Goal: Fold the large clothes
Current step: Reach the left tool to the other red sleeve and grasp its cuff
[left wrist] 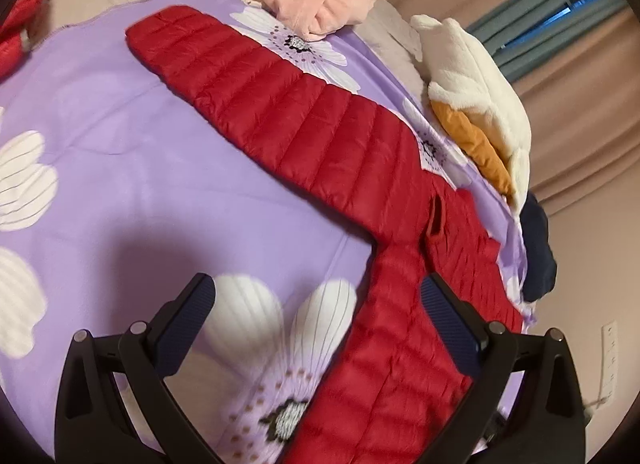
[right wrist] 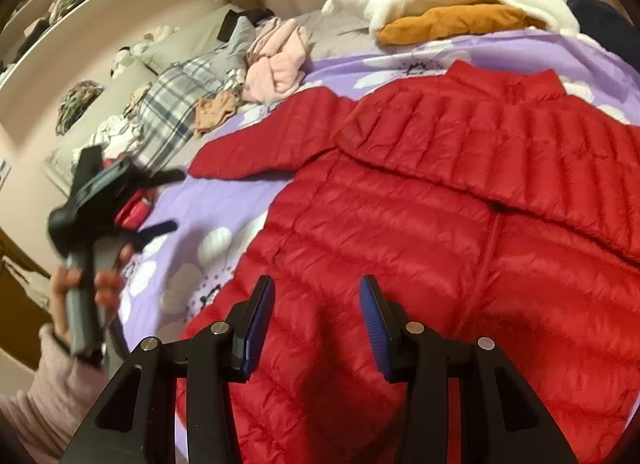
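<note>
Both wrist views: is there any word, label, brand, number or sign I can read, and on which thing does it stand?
None can be read.
Red jacket: no label or brand shows.
Purple sheet: flower print only, no text.
White strip on the wall: small marks, too blurred to read.

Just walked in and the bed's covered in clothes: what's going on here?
A person is folding a red puffer jacket spread on a purple floral sheet. One sleeve is folded across the chest; the other sleeve lies out flat. The left gripper and right gripper are both open, holding nothing.
</note>
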The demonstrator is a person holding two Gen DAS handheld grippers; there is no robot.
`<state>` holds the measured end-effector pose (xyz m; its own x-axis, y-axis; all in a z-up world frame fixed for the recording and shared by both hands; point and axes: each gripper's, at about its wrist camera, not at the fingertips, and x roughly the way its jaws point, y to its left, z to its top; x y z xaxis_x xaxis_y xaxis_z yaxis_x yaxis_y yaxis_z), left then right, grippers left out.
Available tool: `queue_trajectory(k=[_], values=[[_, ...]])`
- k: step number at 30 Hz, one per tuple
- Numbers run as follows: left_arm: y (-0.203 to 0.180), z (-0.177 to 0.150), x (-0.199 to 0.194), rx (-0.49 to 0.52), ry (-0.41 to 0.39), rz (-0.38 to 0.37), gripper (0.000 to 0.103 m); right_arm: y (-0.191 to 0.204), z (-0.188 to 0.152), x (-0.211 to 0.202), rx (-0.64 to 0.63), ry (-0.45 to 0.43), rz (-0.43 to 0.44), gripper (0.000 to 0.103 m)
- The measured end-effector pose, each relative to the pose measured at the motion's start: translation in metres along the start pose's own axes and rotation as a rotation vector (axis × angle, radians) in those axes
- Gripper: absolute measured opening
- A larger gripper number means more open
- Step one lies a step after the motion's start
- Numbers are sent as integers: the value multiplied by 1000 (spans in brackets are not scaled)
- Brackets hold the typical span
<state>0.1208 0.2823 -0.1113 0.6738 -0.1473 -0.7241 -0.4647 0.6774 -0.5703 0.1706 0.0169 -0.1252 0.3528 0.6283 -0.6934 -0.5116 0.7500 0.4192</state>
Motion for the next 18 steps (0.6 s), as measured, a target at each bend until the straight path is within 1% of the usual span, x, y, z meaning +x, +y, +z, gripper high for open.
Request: queue_trajectory(k=[4,7,12,15,18], values=[[0,13,18,6,10,29,103,0,-8,9,-1,30,5,44],[5,21,31,-14,31,28,103,-1,-13,16,6,54,10,44],[13,29,46,-61,50,-20,103,-7,-23,23,24,78,26,44],[23,36,55,-127,50,-63,103,-16,-31,30,59,79,52,44],[33,44,60,-190,36,-87,103,-25,-39,30,79,54,76,44]])
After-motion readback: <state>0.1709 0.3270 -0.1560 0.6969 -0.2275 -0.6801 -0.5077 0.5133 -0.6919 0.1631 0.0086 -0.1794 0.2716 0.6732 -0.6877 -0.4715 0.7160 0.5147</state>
